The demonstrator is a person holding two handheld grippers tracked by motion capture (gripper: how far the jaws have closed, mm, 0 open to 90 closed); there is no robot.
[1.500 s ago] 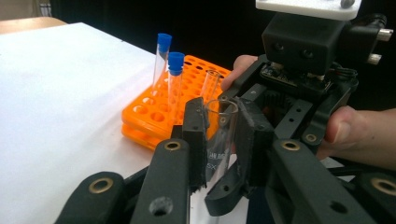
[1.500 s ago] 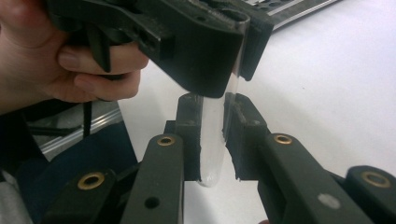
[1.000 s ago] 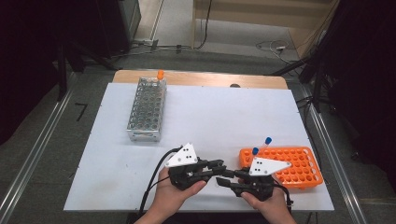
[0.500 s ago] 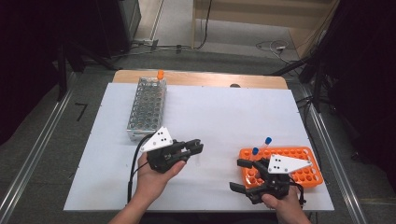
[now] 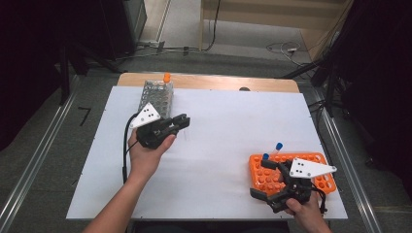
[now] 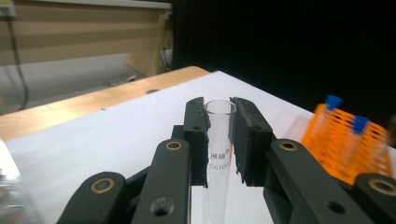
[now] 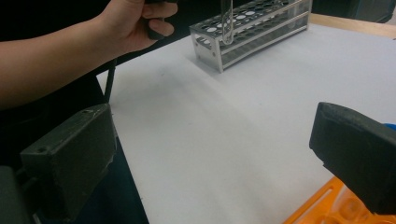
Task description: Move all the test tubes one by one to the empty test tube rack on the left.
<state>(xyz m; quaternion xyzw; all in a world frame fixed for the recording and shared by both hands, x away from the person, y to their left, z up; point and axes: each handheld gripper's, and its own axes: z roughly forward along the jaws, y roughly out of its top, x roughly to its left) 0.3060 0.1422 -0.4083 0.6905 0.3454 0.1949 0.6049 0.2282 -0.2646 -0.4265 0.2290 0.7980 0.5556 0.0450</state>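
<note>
White tabletop [image 5: 218, 131] spreads under both my tools, with the metal rack [image 5: 156, 97] at its far left and the orange rack [image 5: 291, 174] near right. My left gripper [image 5: 180, 121] hangs beside the metal rack, its jaws clamped on a clear uncapped tube [image 6: 218, 154] (held upright, open mouth up). My right gripper [image 5: 265, 179] sits at the orange rack's near corner, jaws spread wide, holding nothing.

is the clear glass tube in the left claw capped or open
Open: the clear glass test tube, clamped upright in the left claw, shows a bare round rim with no cap, unlike the blue-capped tubes in the orange rack.
</note>
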